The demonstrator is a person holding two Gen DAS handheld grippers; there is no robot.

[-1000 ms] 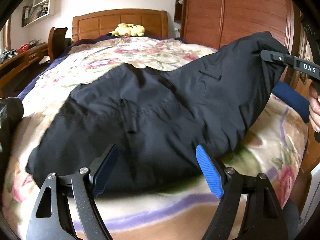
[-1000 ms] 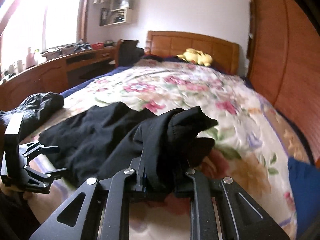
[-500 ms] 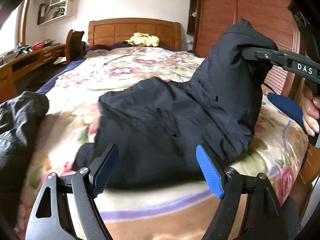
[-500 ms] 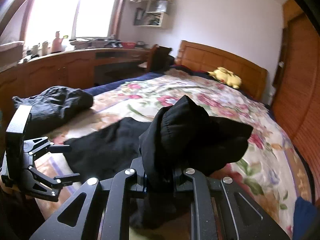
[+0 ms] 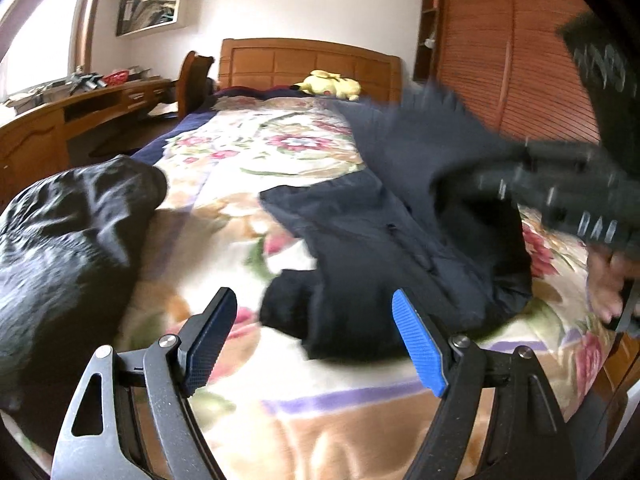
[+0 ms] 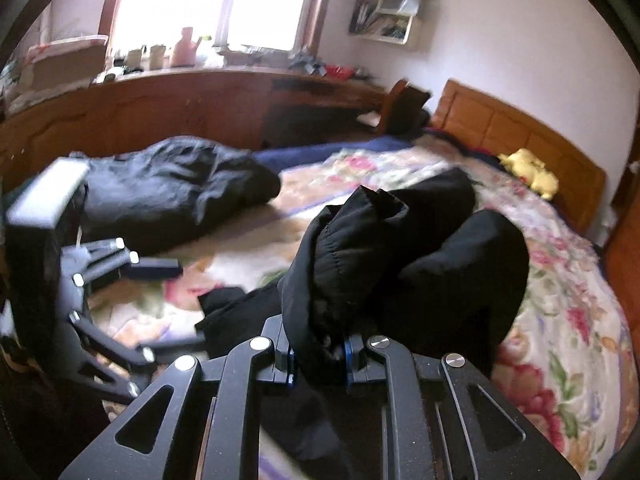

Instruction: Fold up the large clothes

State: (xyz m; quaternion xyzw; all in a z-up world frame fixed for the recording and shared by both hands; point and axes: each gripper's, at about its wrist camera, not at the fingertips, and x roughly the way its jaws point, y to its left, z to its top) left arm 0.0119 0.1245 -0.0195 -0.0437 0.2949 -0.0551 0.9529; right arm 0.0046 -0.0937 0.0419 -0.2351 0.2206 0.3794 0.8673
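Dark jacket (image 6: 400, 264) bunched between right gripper (image 6: 318, 354) — lifted above the bed (image 6: 560, 280).

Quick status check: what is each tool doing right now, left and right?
Left tool: open, nothing between its pads, above the floral bedspread.
Right tool: closed on a bunched fold of the dark jacket, lifted off the bed.

You are getting daylight flooding through the window (image 6: 216, 0), blowing out to white glare in the right wrist view and brightening the bedspread (image 5: 280, 148). Motion is smearing the dark jacket (image 5: 400, 220) and the right gripper (image 5: 560, 200). Fisheye bending is curving the wardrobe (image 5: 500, 60), and black vignetting is closing the corners.
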